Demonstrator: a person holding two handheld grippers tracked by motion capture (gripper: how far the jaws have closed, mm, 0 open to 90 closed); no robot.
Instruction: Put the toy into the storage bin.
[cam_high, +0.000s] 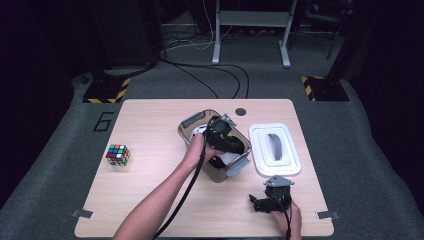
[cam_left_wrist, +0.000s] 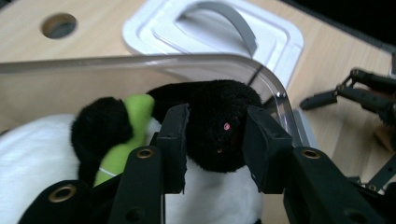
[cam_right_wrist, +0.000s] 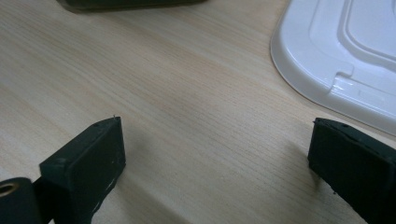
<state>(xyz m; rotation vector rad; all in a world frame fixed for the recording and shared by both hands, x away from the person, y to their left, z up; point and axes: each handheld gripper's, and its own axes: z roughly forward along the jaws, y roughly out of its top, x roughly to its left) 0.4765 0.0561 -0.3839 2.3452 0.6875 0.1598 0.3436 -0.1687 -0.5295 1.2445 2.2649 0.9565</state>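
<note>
A clear plastic container (cam_high: 192, 121) stands mid-table with a plush toy (cam_high: 198, 133) inside. My left gripper (cam_high: 231, 150) reaches down into it. In the left gripper view the jaws (cam_left_wrist: 215, 135) press on both sides of the toy's black head (cam_left_wrist: 210, 100). The toy's body is white with a green piece (cam_left_wrist: 133, 121), and the container's rim (cam_left_wrist: 140, 60) curves behind it. My right gripper (cam_high: 256, 202) rests near the table's front right, open over bare wood (cam_right_wrist: 215, 154). One of its fingers (cam_left_wrist: 322, 98) also appears in the left gripper view.
The container's white lid (cam_high: 287, 165) with a grey handle lies to the right of it, and its edge (cam_right_wrist: 327, 56) is just ahead of my right jaws. A colour cube (cam_high: 118, 154) sits at the table's left. A round hole (cam_high: 241, 111) marks the far edge.
</note>
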